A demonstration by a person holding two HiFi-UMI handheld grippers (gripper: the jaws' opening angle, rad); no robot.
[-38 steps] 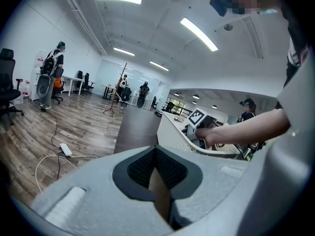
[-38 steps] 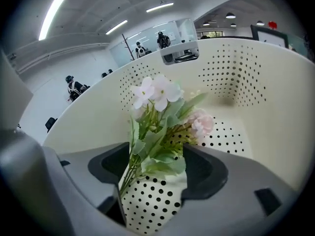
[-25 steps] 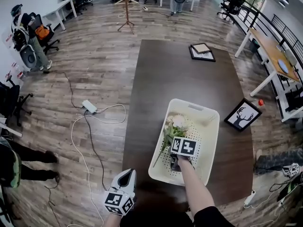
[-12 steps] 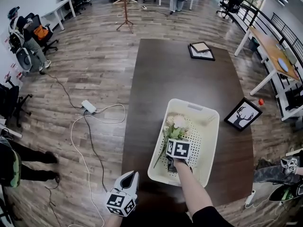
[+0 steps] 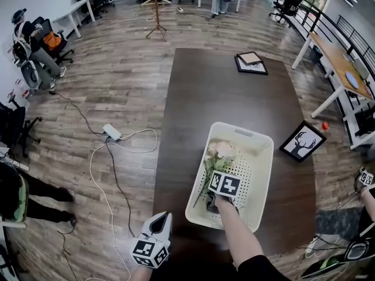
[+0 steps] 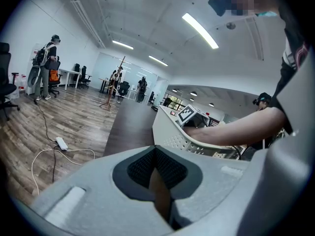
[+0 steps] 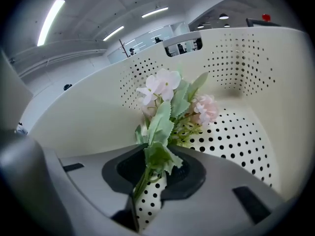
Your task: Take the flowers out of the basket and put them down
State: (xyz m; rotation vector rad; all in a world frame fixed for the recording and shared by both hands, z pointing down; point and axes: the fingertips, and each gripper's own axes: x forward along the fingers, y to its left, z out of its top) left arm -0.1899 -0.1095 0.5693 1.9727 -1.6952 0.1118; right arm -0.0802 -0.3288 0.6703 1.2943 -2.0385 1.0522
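hidden: stems (image 7: 141, 188) under right gripper (image 7: 157, 157) in head view
basket (image 5: 258, 151): flowers (image 7: 165, 90) inside
right gripper: jaws just been closing, pinching stems
left gripper (image 6: 155, 151): closed, empty

The scene is taken in from a head camera set high and tilted steeply down, so that the whole surface (image 5: 222, 92), the basket (image 5: 258, 157), the left claw (image 5: 162, 216) and the right claw (image 5: 212, 201) are seen from well above. From the left claw, held low off the surface's near corner, the basket's outer wall is viewed almost level and from near. The right claw's camera is set inside the basket, close to the flowers (image 7: 167, 102), along jaws that have just been closing on the stems; the basket is shared by all three views.
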